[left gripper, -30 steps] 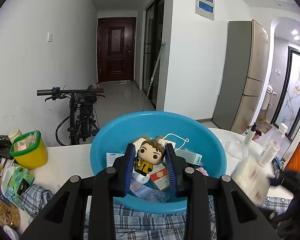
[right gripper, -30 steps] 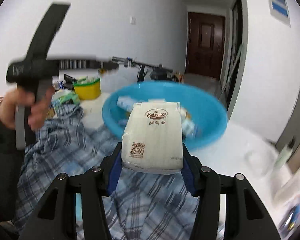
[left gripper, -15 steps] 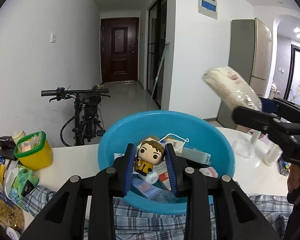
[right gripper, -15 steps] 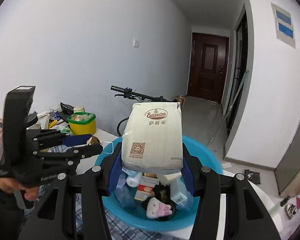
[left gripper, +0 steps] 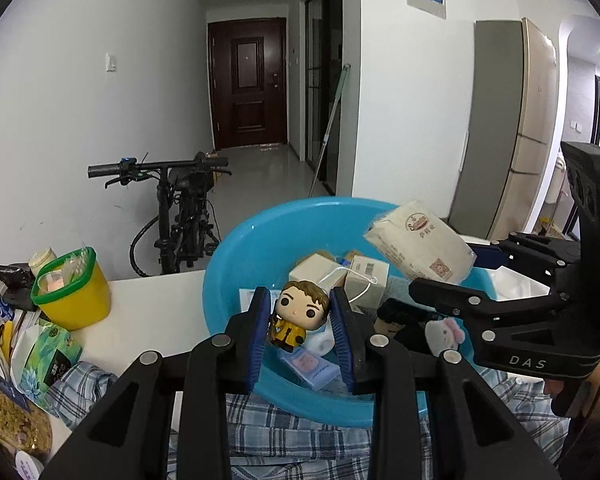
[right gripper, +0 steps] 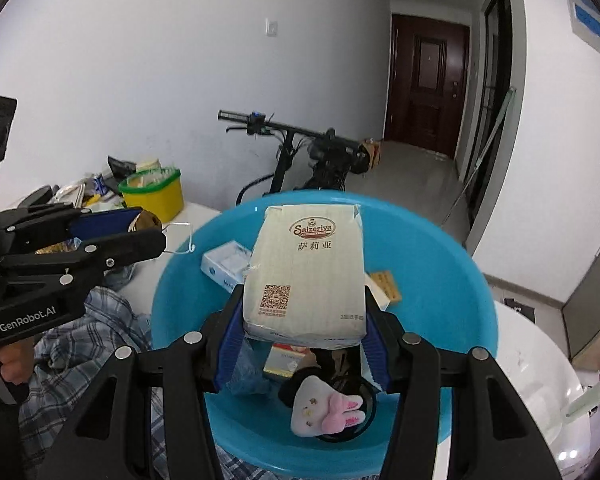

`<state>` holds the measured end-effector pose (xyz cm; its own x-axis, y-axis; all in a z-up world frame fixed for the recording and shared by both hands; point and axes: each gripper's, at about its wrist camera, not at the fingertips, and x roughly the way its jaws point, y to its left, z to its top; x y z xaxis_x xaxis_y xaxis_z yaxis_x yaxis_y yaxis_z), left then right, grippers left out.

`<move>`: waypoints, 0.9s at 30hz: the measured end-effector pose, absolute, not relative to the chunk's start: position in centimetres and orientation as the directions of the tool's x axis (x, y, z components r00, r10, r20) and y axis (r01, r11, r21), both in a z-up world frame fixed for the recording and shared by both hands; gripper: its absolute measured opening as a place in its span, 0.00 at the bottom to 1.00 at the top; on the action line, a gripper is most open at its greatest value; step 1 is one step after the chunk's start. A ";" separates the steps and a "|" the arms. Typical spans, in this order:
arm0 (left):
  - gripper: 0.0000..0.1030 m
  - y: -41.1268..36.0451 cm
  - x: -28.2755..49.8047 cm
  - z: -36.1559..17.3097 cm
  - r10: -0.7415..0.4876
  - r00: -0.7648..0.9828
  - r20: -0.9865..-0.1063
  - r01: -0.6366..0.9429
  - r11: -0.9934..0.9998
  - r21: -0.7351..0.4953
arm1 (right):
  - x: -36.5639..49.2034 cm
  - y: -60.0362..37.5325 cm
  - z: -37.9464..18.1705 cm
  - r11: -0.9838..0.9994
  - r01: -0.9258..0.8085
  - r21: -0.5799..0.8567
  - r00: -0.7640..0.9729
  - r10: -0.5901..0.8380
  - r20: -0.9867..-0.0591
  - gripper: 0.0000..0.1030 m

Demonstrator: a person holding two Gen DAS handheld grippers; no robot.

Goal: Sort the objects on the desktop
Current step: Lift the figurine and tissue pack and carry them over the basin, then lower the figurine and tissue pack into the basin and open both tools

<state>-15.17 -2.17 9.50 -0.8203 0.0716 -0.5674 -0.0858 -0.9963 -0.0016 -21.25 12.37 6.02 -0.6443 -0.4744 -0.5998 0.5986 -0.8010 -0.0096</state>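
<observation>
- Two grippers hang over a blue basin (right gripper: pixel 452 280) resting on a plaid cloth (left gripper: pixel 300 436) on the white surface (left gripper: pixel 156 320).
- Left gripper (left gripper: pixel 300 332) is clamped on a small figurine (left gripper: pixel 298 316) in a yellow coat, above the basin's near side.
- Right gripper (right gripper: pixel 302 344) is clenched around a pack of tissues (right gripper: pixel 308 268) — above the clutter in the basin, a plush toy (right gripper: pixel 324 412) just below it.

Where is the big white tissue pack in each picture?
Left wrist view: the tissue pack is at the right, tilted, held by the right gripper over the blue basin.
Right wrist view: the pack is in the middle, between the blue pads.
Shared landmark: the yellow tub.
</observation>
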 end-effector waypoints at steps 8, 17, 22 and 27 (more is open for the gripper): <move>0.31 -1.3 -15.3 9.1 0.072 -0.813 -0.577 -0.099 -0.995 0.015 | -21.2 13.5 5.4 -0.801 0.599 -0.005 -0.632 -0.469 -0.617 0.50; 0.31 -0.9 -14.9 9.6 0.115 -0.813 -0.571 -0.131 -0.991 -0.013 | -21.2 13.1 5.8 -0.802 0.597 -0.006 -0.638 -0.471 -0.609 0.50; 0.31 -0.6 -14.9 9.4 0.113 -0.811 -0.573 -0.133 -0.991 -0.007 | -21.0 13.4 6.3 -0.806 0.592 -0.011 -0.648 -0.468 -0.601 0.50; 0.31 -0.3 -14.8 9.6 0.143 -0.807 -0.573 -0.159 -0.987 -0.022 | -20.7 13.8 6.8 -0.812 0.583 -0.010 -0.662 -0.468 -0.586 0.50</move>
